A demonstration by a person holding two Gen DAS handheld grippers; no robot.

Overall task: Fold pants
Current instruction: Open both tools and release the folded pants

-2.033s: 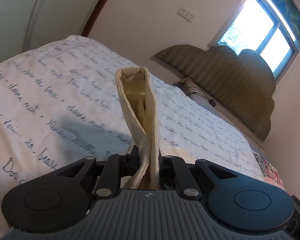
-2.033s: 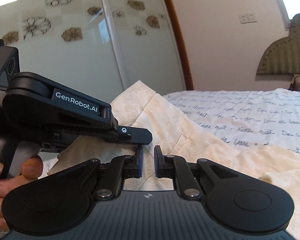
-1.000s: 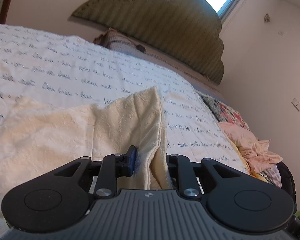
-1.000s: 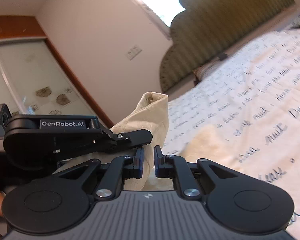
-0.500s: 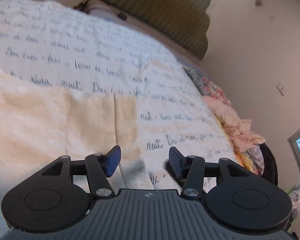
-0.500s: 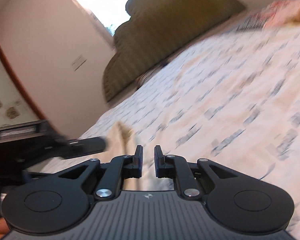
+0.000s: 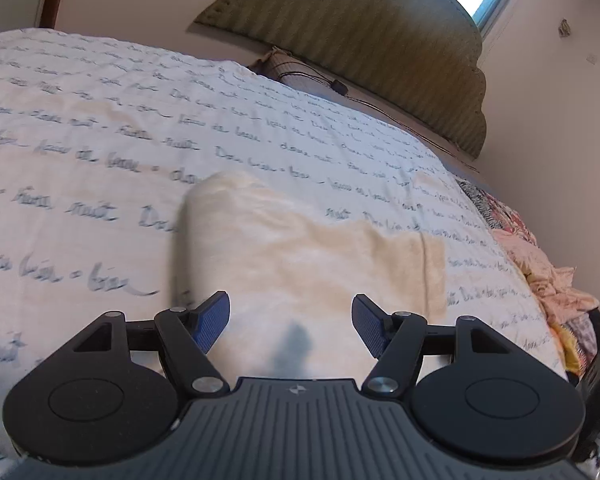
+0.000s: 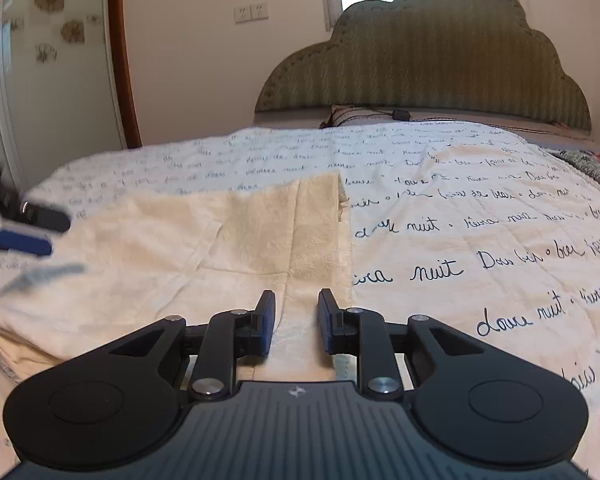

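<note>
The cream pants [image 7: 300,248] lie folded flat on the bed, with a rounded fold at their far left and a hem band along their right side. My left gripper [image 7: 290,316] hovers just over their near part; its jaws are opening wide and grip nothing. In the right wrist view the pants [image 8: 200,248] spread to the left. My right gripper [image 8: 297,304] sits low over the hem band with its jaws opening a little. Cloth lies under the gap, but the pads do not press on it. The left gripper [image 8: 58,234] shows blurred at the left edge.
A white bedspread [image 8: 480,240] with dark script writing covers the bed. A green scalloped headboard [image 8: 440,60] and a pillow [image 8: 364,118] stand at the far end. A heap of pink and patterned clothes [image 7: 540,272] lies at the bed's right edge. Mirrored wardrobe doors [image 8: 52,60] stand on the left.
Both grippers held the pants up and have let go. The pants now lie folded on the bed. The left jaws have spread wide, the right jaws have parted, and the right view has levelled.
</note>
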